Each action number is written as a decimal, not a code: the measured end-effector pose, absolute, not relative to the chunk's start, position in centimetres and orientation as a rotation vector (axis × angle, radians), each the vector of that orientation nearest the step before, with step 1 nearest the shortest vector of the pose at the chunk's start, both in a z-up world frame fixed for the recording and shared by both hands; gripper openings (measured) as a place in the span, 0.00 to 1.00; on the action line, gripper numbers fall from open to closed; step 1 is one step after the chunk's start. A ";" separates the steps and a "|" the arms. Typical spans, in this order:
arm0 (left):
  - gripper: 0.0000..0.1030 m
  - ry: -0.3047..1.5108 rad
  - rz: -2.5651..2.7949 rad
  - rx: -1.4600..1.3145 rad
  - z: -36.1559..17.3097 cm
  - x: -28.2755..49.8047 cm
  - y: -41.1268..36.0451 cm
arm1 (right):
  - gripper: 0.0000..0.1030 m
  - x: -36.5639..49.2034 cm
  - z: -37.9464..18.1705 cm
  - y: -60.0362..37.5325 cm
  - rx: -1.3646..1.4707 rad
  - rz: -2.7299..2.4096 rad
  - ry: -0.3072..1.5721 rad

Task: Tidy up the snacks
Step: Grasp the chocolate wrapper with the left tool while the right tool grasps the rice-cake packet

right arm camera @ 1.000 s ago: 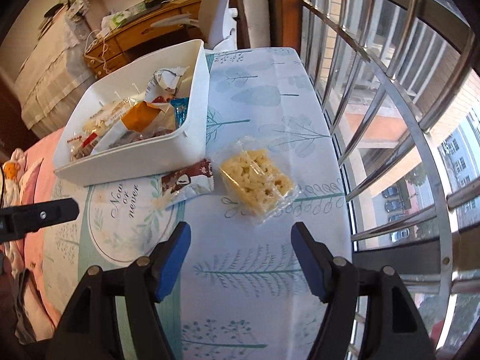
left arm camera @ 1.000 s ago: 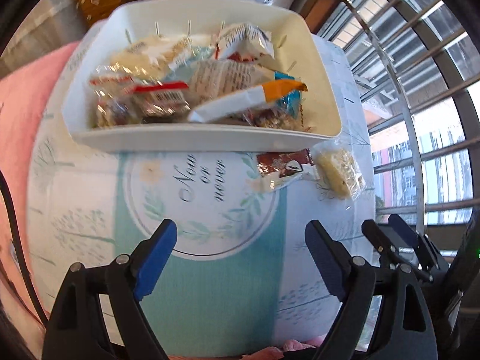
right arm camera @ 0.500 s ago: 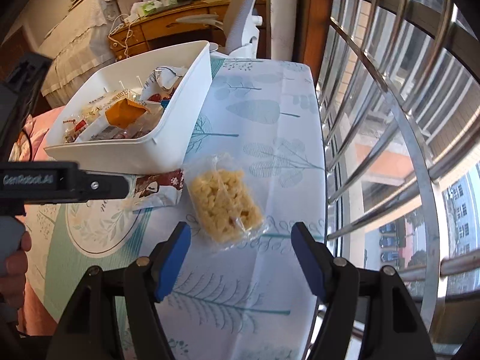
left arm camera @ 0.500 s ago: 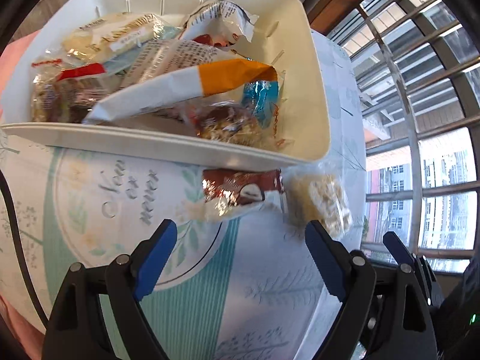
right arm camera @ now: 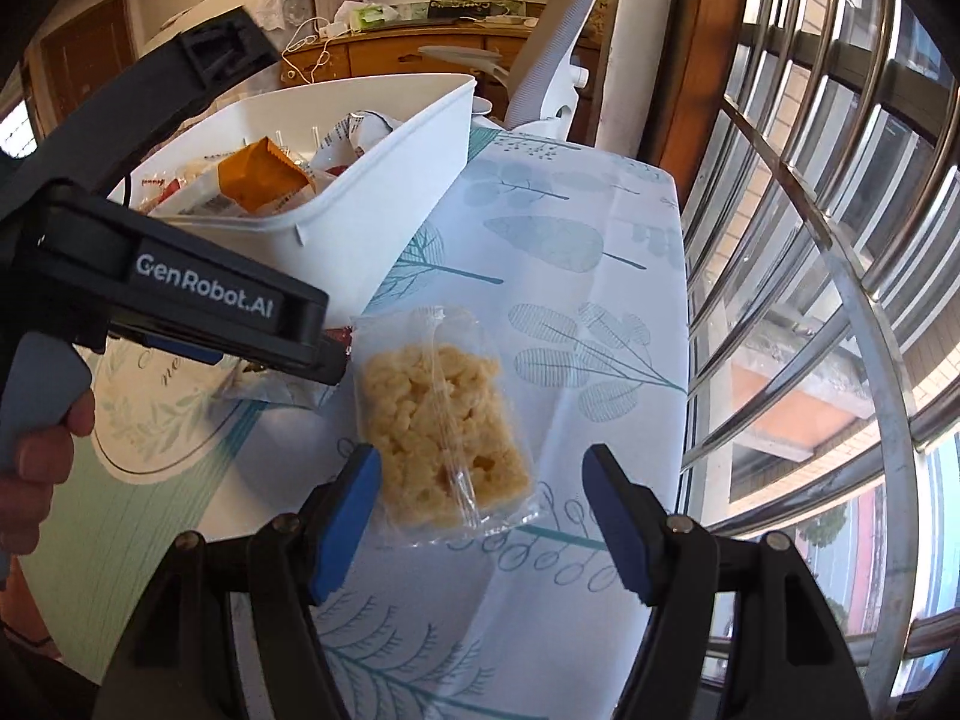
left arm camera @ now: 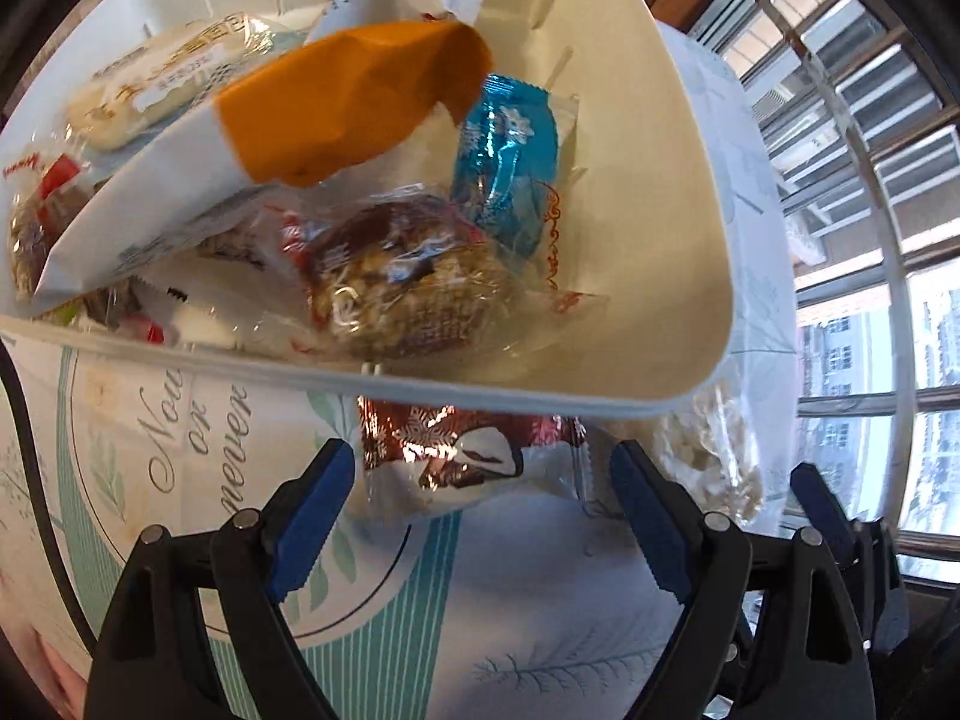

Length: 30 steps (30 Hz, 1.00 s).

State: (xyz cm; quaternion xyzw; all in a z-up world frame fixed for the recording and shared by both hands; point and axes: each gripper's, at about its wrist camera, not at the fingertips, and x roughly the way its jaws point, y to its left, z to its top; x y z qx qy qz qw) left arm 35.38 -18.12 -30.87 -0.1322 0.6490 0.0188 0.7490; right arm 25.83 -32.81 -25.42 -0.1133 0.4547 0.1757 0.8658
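Note:
A white bin (left arm camera: 678,276) (right arm camera: 384,210) holds several wrapped snacks. A red and white snack packet (left arm camera: 474,456) lies on the tablecloth against the bin's near wall. My left gripper (left arm camera: 477,516) is open, its jaws on either side of this packet. A clear-wrapped yellow puffed bar (right arm camera: 444,426) (left arm camera: 714,450) lies to its right. My right gripper (right arm camera: 483,516) is open, its jaws on either side of the bar's near end. The left gripper's body (right arm camera: 198,294) hides most of the red packet in the right wrist view.
The table (right arm camera: 576,252) has a leaf-print cloth and ends at a metal window railing (right arm camera: 840,252) on the right. A white chair (right arm camera: 558,72) and a wooden desk (right arm camera: 408,54) stand behind the bin.
Both grippers have moved forward and down. The left one has closed in on the red packet, the right one on the yellow bar. Both stay open.

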 end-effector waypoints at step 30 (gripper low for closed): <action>0.46 1.386 0.081 -0.196 -31.2 34.6 -19.5 | 0.57 26.7 -27.9 -31.9 -0.242 0.445 1.015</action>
